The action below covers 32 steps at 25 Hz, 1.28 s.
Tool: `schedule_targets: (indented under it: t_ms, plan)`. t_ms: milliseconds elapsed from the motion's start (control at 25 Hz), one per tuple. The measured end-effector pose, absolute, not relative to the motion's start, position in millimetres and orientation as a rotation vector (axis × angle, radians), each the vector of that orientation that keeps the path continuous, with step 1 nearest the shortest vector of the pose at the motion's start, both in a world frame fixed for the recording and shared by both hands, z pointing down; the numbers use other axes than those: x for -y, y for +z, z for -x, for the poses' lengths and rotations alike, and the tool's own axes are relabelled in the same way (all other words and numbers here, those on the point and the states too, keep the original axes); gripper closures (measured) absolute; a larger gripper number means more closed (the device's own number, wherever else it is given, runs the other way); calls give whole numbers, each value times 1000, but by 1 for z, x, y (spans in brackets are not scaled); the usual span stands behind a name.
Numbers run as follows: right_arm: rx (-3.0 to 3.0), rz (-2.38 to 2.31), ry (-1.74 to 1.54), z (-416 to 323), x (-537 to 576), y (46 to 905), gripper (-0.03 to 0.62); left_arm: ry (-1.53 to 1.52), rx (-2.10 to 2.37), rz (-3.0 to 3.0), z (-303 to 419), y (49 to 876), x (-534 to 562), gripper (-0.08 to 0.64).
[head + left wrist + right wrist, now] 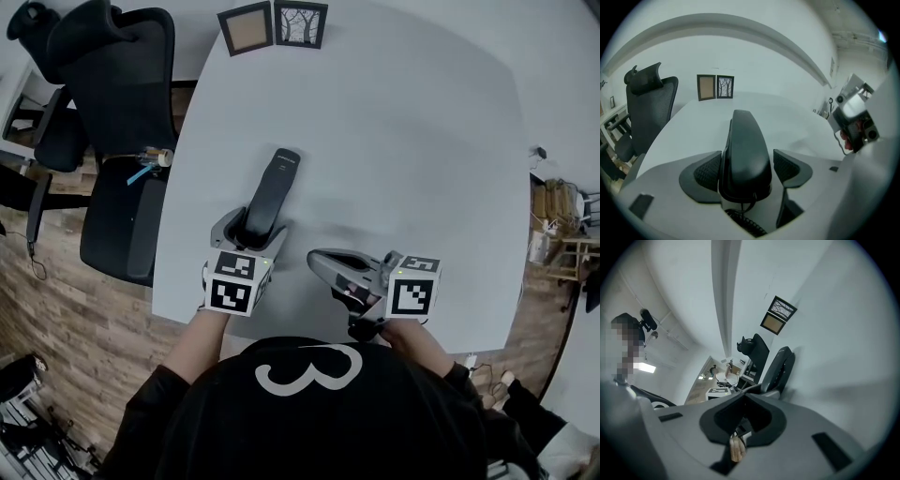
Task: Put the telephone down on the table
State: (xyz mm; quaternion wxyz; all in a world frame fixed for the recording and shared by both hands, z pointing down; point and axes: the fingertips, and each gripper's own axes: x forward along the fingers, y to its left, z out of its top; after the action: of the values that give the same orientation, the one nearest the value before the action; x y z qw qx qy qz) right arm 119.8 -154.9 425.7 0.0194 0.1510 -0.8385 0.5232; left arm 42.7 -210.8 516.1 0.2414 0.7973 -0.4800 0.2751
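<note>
Looks like the telephone (273, 190) is already lying on the desk (403, 141), since our left gripper (251, 227) has its fingers (707, 171) spread loose either side of its near end, while our right gripper (315, 259) waits just beside, pinched together on nothing, out of the way.

— What's the right gripper (743, 417) doing?
— Jaws together, nothing between them (the view is rolled sideways, so the table (843, 333) fills the right side).
— And past the jaws?
— The phone (781, 365) lies along the table. A black chair (753, 348) is behind it, and two frames (778, 315) are farther off.
</note>
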Motion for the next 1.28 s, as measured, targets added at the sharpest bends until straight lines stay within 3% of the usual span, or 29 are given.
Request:
schedule_targets:
  t_ms: [280,800,1120,1240,1280]
  plan:
    - [2668,-495,1543,-114,132,408,583,599,1333,-2215,-27,471,183,222]
    - [2884,-515,1281,-89,31,333,583,133,1158,-2349,-7,322,35,229]
    - [2991,-499,1123,-71,-46,295,583,-21,965,-2436,-5,270,-54,348]
    - [3018,-501,1074,-70,-66,283,583,-55,924,-2452,-3,258,-76,440]
    - [3019,-499,1064,-68,-74,281,583,-58,912,-2465,-2,256,-85,507]
